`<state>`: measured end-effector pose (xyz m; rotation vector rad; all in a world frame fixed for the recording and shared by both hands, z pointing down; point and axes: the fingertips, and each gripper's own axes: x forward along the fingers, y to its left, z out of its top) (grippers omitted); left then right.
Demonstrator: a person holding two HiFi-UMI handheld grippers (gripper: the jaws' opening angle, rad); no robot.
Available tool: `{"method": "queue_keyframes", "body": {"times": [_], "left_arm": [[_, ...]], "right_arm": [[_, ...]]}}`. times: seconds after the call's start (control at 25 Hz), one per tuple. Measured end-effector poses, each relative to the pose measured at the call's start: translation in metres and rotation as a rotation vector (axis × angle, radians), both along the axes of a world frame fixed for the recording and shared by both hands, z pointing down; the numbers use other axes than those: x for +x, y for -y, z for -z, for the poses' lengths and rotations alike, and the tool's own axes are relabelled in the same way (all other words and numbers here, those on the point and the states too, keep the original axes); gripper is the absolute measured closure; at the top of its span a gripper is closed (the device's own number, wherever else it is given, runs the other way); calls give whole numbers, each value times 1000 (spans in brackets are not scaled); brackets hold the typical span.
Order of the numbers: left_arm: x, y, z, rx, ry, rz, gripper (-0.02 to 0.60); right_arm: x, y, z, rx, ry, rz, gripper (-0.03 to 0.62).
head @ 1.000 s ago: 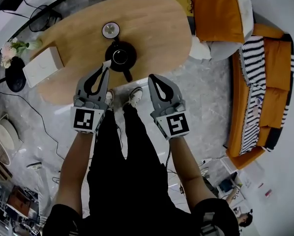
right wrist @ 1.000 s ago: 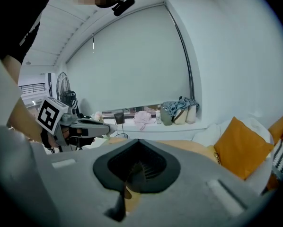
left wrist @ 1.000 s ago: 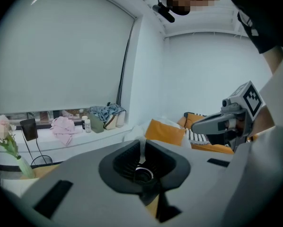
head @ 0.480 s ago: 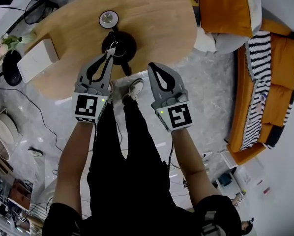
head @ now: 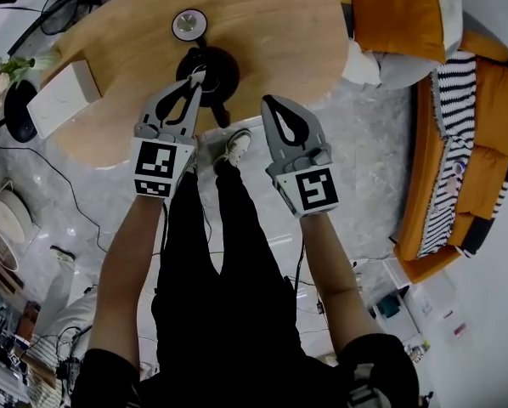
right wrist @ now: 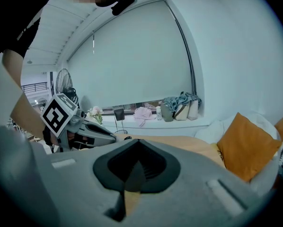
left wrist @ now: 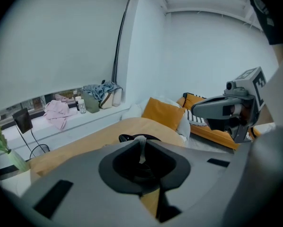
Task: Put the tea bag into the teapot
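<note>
Left gripper (head: 200,76) pinches the tea bag (left wrist: 141,150) at its tips, apparently right over the teapot (head: 222,66) on the table (head: 279,32). Right gripper (head: 269,103), alongside, has its jaws together on nothing.

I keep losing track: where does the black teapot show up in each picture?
Head view: teapot top centre on the wooden table, under the left gripper's tip.
Left gripper view: centre, dark rim just beyond the fingers.
Right gripper view: not clearly visible; left gripper blocks that spot.
Shared landmark: the orange cushion, right of the table in all three.
</note>
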<state>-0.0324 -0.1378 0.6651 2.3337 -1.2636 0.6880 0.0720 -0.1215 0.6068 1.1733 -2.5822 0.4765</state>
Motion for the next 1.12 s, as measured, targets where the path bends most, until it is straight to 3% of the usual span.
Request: {"method": "queue_keyframes", "body": {"times": [0.32,0.56,0.76,1.12], "left_arm": [[5,-1,-20,-87,51,-23,546],[11,2,-23,-113,82,-34,546],[12,2,-27,-130,98,-36,546],[15,1,-26,-136,101,-37,476]], "right_arm": [[-2,5,0,13,32,-20,589],[9,-7,-17,-43,-53,12,589],[10,-8,-19,-43,-47,11,589],[10,-11,-19,-44,-46,19,589]]}}
